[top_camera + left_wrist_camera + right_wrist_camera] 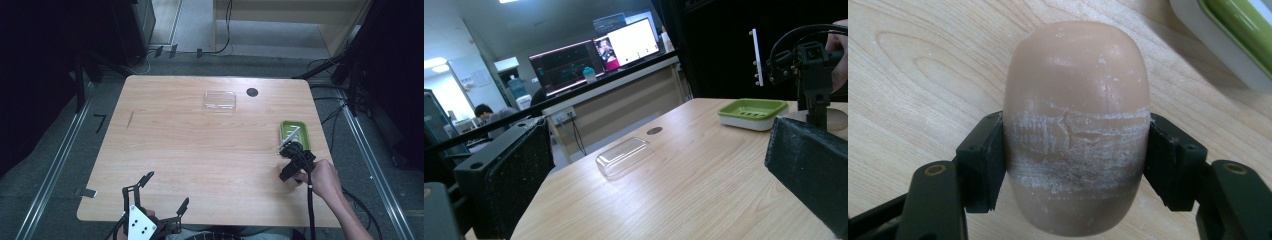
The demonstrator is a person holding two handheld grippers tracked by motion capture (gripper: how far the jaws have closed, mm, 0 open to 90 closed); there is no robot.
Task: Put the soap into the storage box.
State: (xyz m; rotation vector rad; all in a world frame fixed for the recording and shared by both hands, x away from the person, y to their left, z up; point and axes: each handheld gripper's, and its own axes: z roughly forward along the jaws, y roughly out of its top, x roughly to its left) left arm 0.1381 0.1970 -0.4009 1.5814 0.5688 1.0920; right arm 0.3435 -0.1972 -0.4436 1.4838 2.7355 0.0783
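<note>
Wooden table (200,150): green soap dish (295,134) at right edge, just beyond the right gripper (1075,165); contents unclear. Right gripper's jaws clamp a tan soap bar (1077,125) just above the tabletop beside the dish. Clear plastic lid (219,100) lies far side, empty. Left gripper (160,200) spread wide at near edge.

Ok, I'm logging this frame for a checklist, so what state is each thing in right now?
Soap bar: clamped between the right tongs' jaws, just short of the dish.
Right tongs: shut on the soap bar.
Left tongs: open, holding nothing, at the near table edge.
Green soap dish: upright, uncovered, no soap in it.
Clear lid: off the dish, lying apart on the table.
</note>
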